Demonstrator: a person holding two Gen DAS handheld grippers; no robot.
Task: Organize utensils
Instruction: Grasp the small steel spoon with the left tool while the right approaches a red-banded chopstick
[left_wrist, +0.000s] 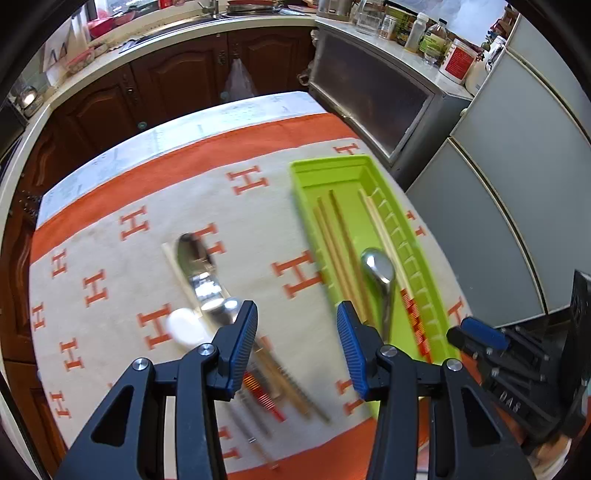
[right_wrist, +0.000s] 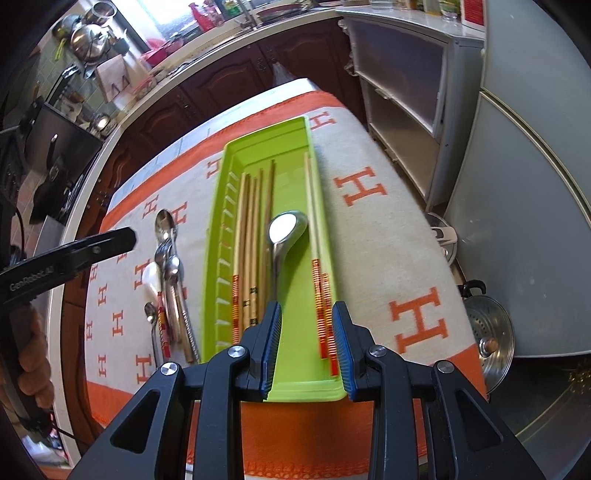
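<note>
A lime green utensil tray (left_wrist: 343, 173) (right_wrist: 291, 354) lies on a cream and orange cloth (left_wrist: 110, 258). It holds several wooden chopsticks (right_wrist: 245, 229) and a metal ladle spoon (right_wrist: 286, 229) (left_wrist: 378, 267). Left of the tray lies a loose pile of metal spoons (left_wrist: 199, 266) (right_wrist: 168, 254), a white spoon (left_wrist: 183, 325) and chopsticks (left_wrist: 284, 387). My left gripper (left_wrist: 297, 328) is open and empty above the cloth between pile and tray. My right gripper (right_wrist: 304, 336) is open and empty over the tray's near end.
The table's near edge is just below the grippers. A grey cabinet (right_wrist: 402, 85) and fridge (left_wrist: 517, 184) stand to the right. A steel steamer pot (right_wrist: 491, 336) sits on the floor at right. Dark wood kitchen cabinets (left_wrist: 177, 77) run behind.
</note>
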